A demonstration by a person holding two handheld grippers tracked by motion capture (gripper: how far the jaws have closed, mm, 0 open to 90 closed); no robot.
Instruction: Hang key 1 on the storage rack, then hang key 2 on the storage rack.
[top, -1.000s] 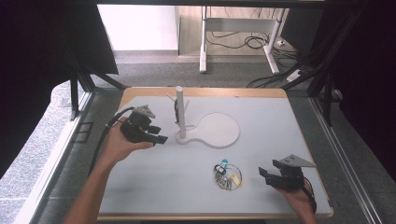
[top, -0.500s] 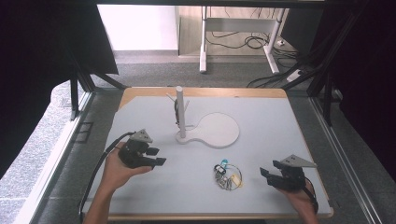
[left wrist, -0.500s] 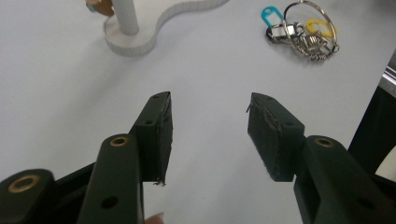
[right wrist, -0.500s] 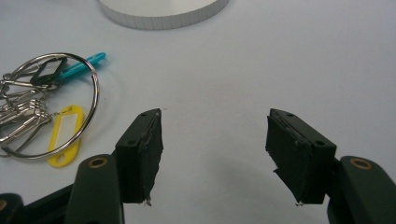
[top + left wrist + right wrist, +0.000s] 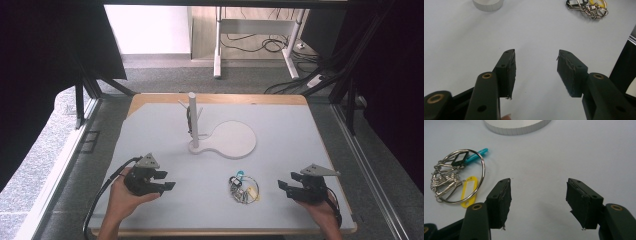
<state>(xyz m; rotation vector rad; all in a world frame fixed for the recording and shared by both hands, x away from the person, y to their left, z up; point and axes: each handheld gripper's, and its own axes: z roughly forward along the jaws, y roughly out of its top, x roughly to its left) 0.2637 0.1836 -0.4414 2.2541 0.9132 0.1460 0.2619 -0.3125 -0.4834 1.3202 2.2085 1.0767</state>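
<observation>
A bunch of keys [image 5: 243, 188] on a big metal ring, with a yellow tag and a blue one, lies on the grey table near the front. My left gripper [image 5: 166, 180] rests low to the left of the keys, well apart from them. It is open, its jaws have just been opening a little, and only bare table lies between them [image 5: 536, 53]. The keys [image 5: 589, 6] lie far ahead of it. My right gripper [image 5: 287, 180] sits to the right of the keys. It is open, has just been closing slightly, and holds nothing [image 5: 539, 182]. The keys [image 5: 456, 180] lie left of its jaws.
A white stand [image 5: 193, 122] with an upright post and short pegs rises from a round flat base [image 5: 231, 141] behind the keys. Something dark and small hangs at the post. The wooden table edge [image 5: 225, 99] runs along the back.
My left hand has come down and toward the front of the table, away from the stand. The right hand and the keys stay put.
</observation>
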